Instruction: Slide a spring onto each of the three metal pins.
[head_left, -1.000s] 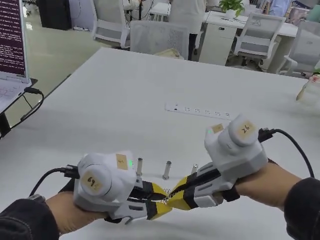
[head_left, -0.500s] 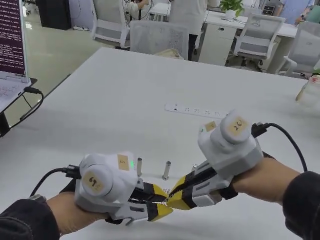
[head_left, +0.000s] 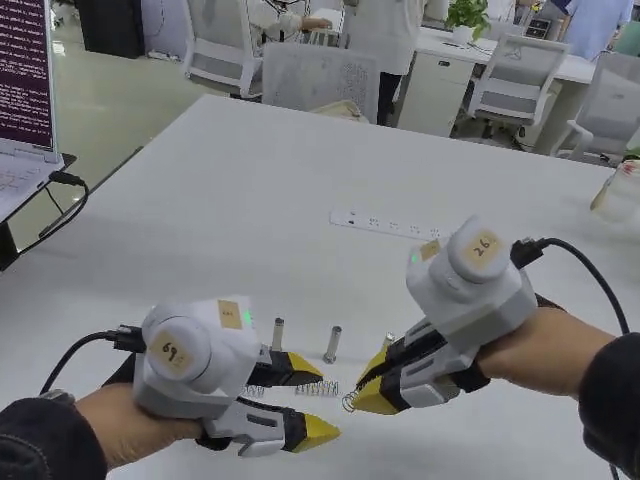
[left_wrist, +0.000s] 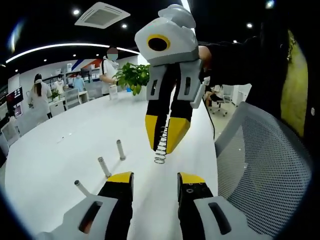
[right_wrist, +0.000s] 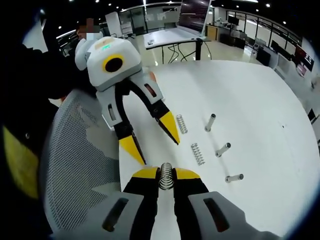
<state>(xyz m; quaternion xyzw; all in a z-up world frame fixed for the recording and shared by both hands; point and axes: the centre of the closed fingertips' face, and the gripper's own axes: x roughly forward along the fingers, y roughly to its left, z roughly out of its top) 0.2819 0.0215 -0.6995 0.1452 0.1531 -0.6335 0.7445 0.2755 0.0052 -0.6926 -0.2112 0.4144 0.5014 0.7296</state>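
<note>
The white table (head_left: 250, 200) is broad, smooth and bare for most of its width. Its left edge runs back past an open laptop (head_left: 22, 90) and a looping black cable (head_left: 66, 212), and a flat white power strip (head_left: 395, 223) lies well beyond the work. That leaves plenty of open room in front of both tools. Close to the near edge, the three metal pins (head_left: 333, 341) stand upright in a row. They are short dull-grey cylinders, each apart from its neighbours. The right gripper (right_wrist: 166, 174) has its yellow-tipped jaws pinched nearly together on a spring (right_wrist: 166, 176), a thin coil of bright wire. In the left gripper view the coil's lower end hangs out past the jaw tips above the table. The left gripper (head_left: 322, 400) faces it from just beside, tip to tip but not touching. Its jaws are spread wide with nothing between them. Two more springs lie flat on the table between the grippers and the pins. One (right_wrist: 198, 153) lies near the middle pin and the other (right_wrist: 182, 124) nearer the left gripper's upper jaw. Both grippers have glossy white plastic shells, black jaw arms and wedge-shaped yellow tips. A grey mesh chair (right_wrist: 75, 140) sits hard against the near edge of the table behind the left gripper, and more office chairs stand past the far edge.
</note>
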